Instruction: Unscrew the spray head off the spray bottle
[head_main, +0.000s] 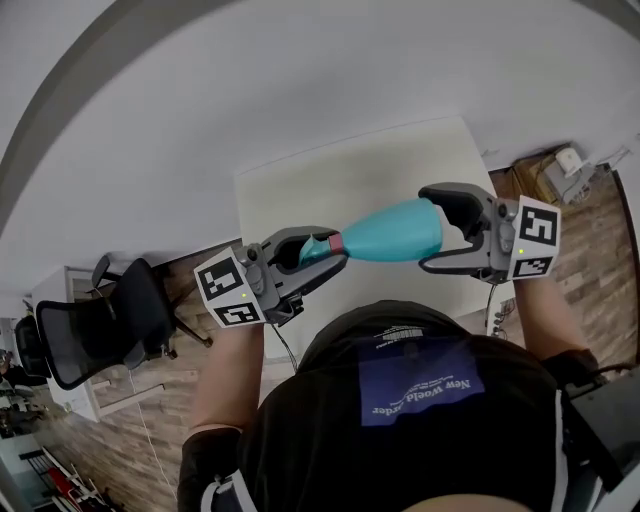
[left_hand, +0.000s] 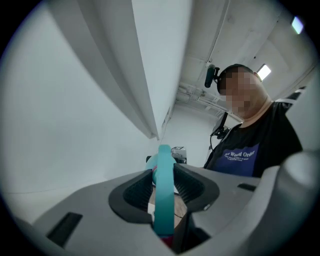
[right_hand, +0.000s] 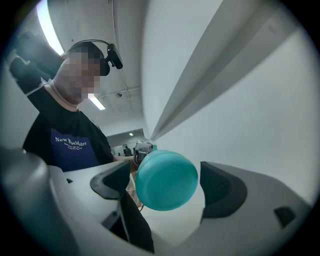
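Left gripper (head_main: 330, 258) jaws grasp the spray head (left_hand: 163, 190), mostly hidden between them. Right gripper (head_main: 430, 230) jaws released around spray bottle (right_hand: 166, 180) base.

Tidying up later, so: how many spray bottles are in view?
1. The teal spray bottle lies level in the air: left gripper shut on its spray head, its base between the open jaws of the right gripper. No other shows.

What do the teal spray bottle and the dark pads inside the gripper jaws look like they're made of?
Spray bottle: probably plastic, opaque teal with a satin finish; its rounded base shows a soft, even sheen rather than glassy glare. Pads: likely rubber or a soft matte plastic, dark grey; fine ribbing shows on their faces and they give off no shine.
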